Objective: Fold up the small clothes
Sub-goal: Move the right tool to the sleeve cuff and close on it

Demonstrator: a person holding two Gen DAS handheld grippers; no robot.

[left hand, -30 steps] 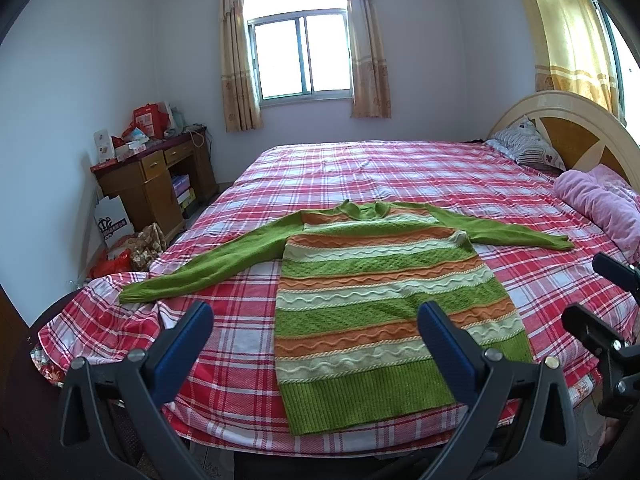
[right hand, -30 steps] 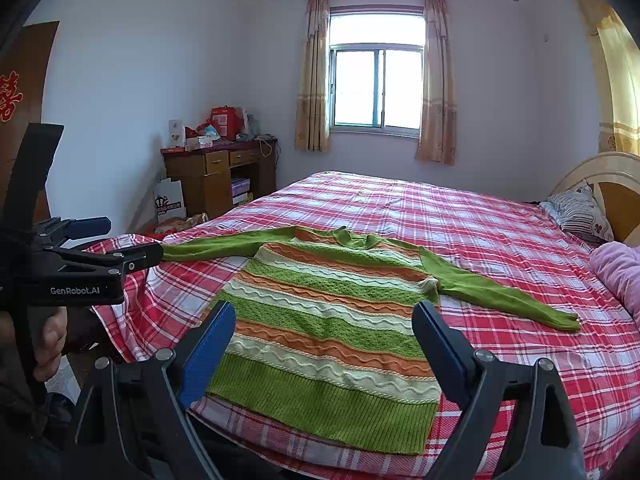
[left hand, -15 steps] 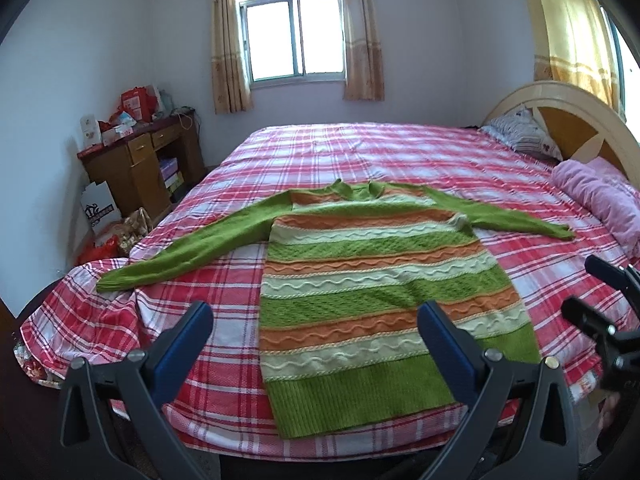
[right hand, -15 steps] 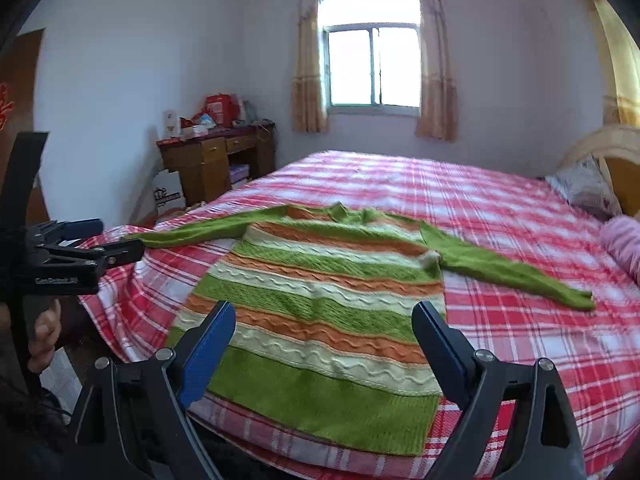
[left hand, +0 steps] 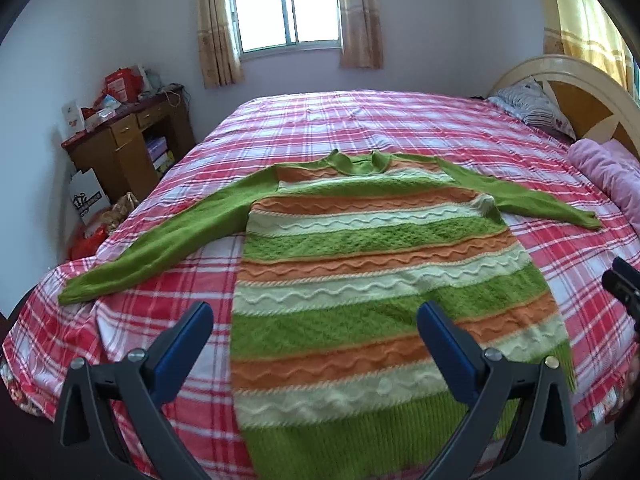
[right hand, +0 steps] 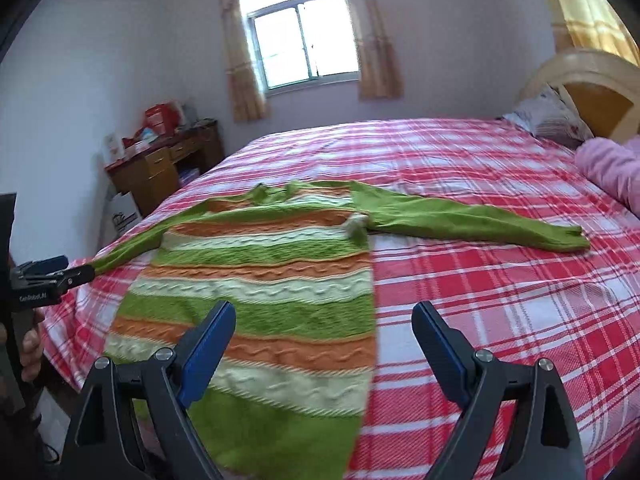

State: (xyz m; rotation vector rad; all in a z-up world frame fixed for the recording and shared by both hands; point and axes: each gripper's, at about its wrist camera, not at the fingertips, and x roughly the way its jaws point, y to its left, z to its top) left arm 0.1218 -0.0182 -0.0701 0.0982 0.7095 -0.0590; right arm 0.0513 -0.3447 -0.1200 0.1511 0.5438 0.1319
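A green, orange and cream striped knit sweater (left hand: 360,272) lies flat on the red plaid bed (left hand: 360,120), hem toward me, both green sleeves spread out to the sides. It also shows in the right wrist view (right hand: 260,280). My left gripper (left hand: 316,320) is open and empty, hovering above the lower body of the sweater. My right gripper (right hand: 324,320) is open and empty, over the sweater's right edge near the hem. The left gripper also shows at the left edge of the right wrist view (right hand: 52,276).
A wooden desk (left hand: 124,148) with boxes stands left of the bed under the window (left hand: 288,8). A pink blanket (left hand: 608,176), a patterned pillow (left hand: 532,108) and the headboard (left hand: 580,92) are at the right. Bags (left hand: 92,216) lie on the floor by the desk.
Both grippers have moved forward and lower over the bed, so the sweater looks larger. The right gripper has shifted to the right. Both jaws stay open.
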